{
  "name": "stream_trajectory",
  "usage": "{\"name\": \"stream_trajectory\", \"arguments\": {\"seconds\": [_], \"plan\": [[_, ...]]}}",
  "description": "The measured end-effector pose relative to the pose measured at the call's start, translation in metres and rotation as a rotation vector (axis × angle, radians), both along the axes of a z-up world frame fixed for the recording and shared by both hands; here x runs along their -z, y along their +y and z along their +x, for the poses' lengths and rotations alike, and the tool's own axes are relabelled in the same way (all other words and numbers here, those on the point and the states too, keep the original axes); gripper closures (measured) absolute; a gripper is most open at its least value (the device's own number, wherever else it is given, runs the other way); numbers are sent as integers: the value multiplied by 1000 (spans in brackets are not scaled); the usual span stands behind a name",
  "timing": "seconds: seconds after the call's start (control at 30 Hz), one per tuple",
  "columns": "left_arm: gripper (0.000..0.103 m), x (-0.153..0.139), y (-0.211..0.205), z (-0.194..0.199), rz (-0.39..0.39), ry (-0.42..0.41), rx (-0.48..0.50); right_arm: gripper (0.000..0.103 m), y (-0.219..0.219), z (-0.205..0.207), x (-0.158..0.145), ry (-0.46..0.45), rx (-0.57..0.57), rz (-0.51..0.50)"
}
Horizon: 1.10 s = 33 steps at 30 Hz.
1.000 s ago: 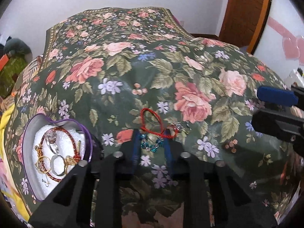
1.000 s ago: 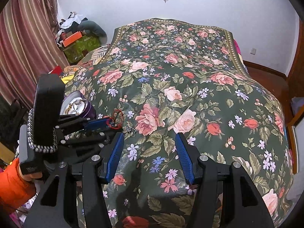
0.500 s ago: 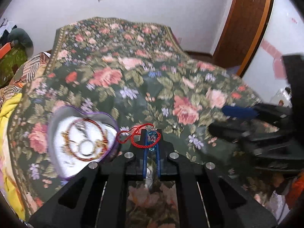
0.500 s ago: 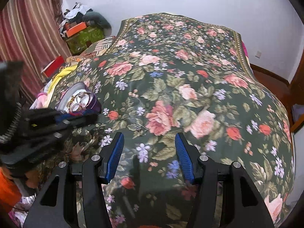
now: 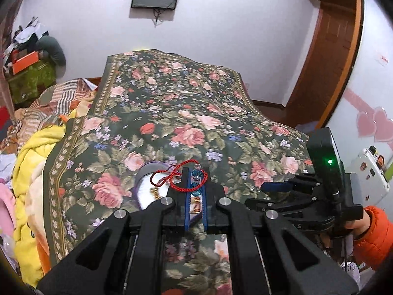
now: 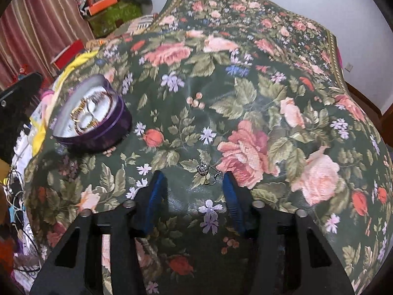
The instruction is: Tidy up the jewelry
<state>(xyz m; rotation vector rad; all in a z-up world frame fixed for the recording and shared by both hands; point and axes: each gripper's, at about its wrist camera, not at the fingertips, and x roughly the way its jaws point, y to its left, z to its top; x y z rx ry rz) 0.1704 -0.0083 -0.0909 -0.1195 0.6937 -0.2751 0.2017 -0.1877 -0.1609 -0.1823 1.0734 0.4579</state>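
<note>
The left claw (image 5: 196, 191) is pressed together and pinches a red cord bracelet (image 5: 180, 178) with blue beads (image 5: 196, 183). The bracelet hangs in the air, just above the heart-shaped purple box (image 5: 143, 186). The red cord loops out to the left side of the claw, and the blue beads sit between its blue pads (image 5: 188, 201).

The purple box (image 6: 92, 119) sits on the bed, on the flowery blanket (image 6: 258, 98), near the blanket's left edge. It has a white inside, and gold and silver rings and bangles (image 6: 84, 113) lie in it.

The right claw (image 6: 194, 191) is spread apart and points down at the bed. Its jaws have just been closing a little. A small silver charm on a thin chain (image 6: 203, 170) lies on the blanket between the tips of its blue pads (image 6: 154, 201). The pads do not press on it.

In the left wrist view, the right claw (image 5: 277, 191) shows at the right edge, and a hand (image 5: 356, 223) in an orange sleeve (image 5: 373, 238) holds it. A yellow blanket (image 5: 34, 167) is bunched up beside the bed's left edge.
</note>
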Motion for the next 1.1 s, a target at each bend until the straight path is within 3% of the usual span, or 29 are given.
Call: {"name": "stream_trajectory", "arguments": {"seconds": [0.1,0.23,0.43,0.83,1.1], "plan": [[97,6,6,1,-15,13,-8,69,-1,2,0,-8,13,-7],[97,10,7,2,-26,19,-11,90,-3,5,0,-15,33,-10],[97,6,9,0,-12,7,-15,95,1,0,-6,-55,20,-15],[97,-10,25,0,17,-24,-62,95,6,-10,-33,-145,8,30],[97,1,30,12,2,19,-66,95,27,-14,-63,-210,-45,102]]}}
